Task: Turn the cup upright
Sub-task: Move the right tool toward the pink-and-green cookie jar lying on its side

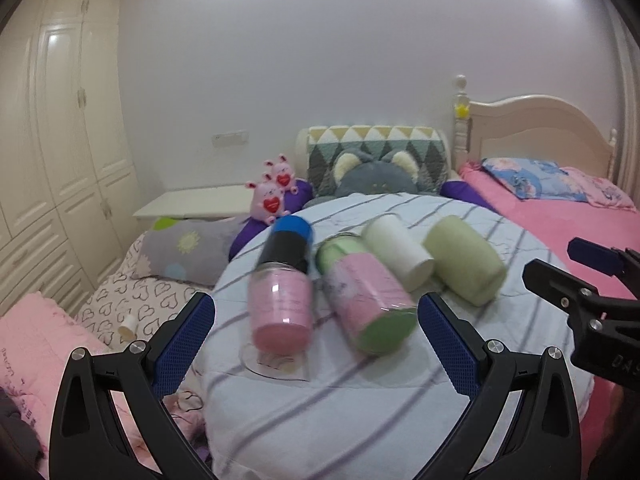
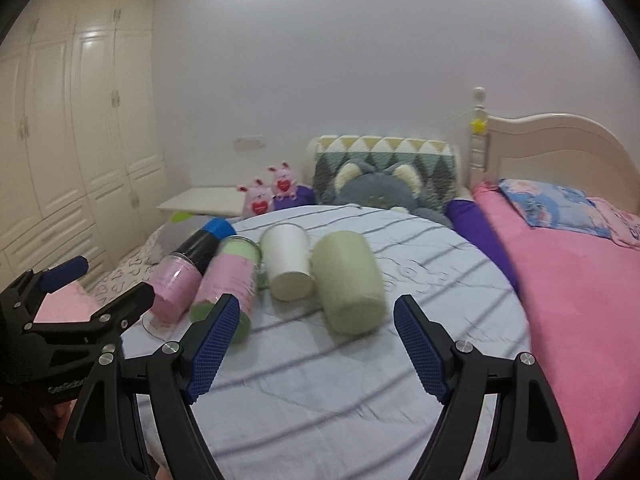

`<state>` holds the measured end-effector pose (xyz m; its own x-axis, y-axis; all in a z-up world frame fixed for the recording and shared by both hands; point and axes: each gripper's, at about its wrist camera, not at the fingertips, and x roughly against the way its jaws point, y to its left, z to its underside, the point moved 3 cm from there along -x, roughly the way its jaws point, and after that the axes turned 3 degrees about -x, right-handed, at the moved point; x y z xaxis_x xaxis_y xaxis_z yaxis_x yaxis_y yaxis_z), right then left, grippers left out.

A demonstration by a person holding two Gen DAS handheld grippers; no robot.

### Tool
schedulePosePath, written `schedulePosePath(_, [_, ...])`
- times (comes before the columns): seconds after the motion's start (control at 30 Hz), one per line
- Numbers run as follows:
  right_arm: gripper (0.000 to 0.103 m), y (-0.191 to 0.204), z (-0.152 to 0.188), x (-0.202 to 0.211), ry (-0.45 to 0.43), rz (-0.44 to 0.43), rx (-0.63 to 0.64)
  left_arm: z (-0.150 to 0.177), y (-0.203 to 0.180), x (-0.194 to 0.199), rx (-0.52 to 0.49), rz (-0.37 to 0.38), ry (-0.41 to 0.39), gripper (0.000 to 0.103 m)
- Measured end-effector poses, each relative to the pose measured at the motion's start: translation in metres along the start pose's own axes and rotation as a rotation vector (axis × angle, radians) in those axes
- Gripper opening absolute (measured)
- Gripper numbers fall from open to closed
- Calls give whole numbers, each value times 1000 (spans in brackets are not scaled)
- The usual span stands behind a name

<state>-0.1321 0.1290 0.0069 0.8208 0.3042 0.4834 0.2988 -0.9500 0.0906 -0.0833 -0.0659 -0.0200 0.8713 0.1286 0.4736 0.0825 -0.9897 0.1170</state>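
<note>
White cup point(image 2: 289, 261): on its side on striped round table point(image 2: 360, 380), between pink-green bottle point(image 2: 230, 280) and green roll point(image 2: 348, 284). Likely light, thin-walled, crushable; grip mid-wall gently. Left gripper point(image 1: 316, 344), right gripper point(image 2: 316, 344): jaws apart, empty.

Setting: a bedroom in a home. Cream wooden headboard with a turned post point(image 1: 540, 128) stands against a plain white wall point(image 1: 320, 60). Pink bedsheet point(image 2: 580, 280) covers the mattress, with a blue cartoon-print pillow point(image 1: 536, 180) at its head. Tall cream panelled wardrobe point(image 2: 80, 120) fills the left wall. Grey plush cat-eared cushion point(image 2: 376, 192) leans on a geometric green-and-yellow bolster point(image 1: 376, 148). Two pink plush rabbits holding red hearts point(image 1: 274, 190) sit beside a low white bedside table point(image 2: 200, 200). A heart-print quilt point(image 1: 140, 304) lies to the left.
</note>
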Motion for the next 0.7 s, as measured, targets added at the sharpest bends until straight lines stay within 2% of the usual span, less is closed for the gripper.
schedulePosePath(0.17, [81, 29, -18, -34, 70, -65, 64, -13, 34, -18, 27, -9, 37, 103])
schedulePosePath(0.4, [81, 67, -29, -84, 253, -157, 120, -19, 72, -51, 50, -8, 142, 103])
schedulePosePath(0.6, [81, 86, -25, -115, 394, -177, 148, -10, 94, -82, 42, -6, 252, 103])
schedulePosePath(0.7, [81, 88, -21, -127, 451, -153, 158, -5, 100, -92, 33, -1, 297, 103])
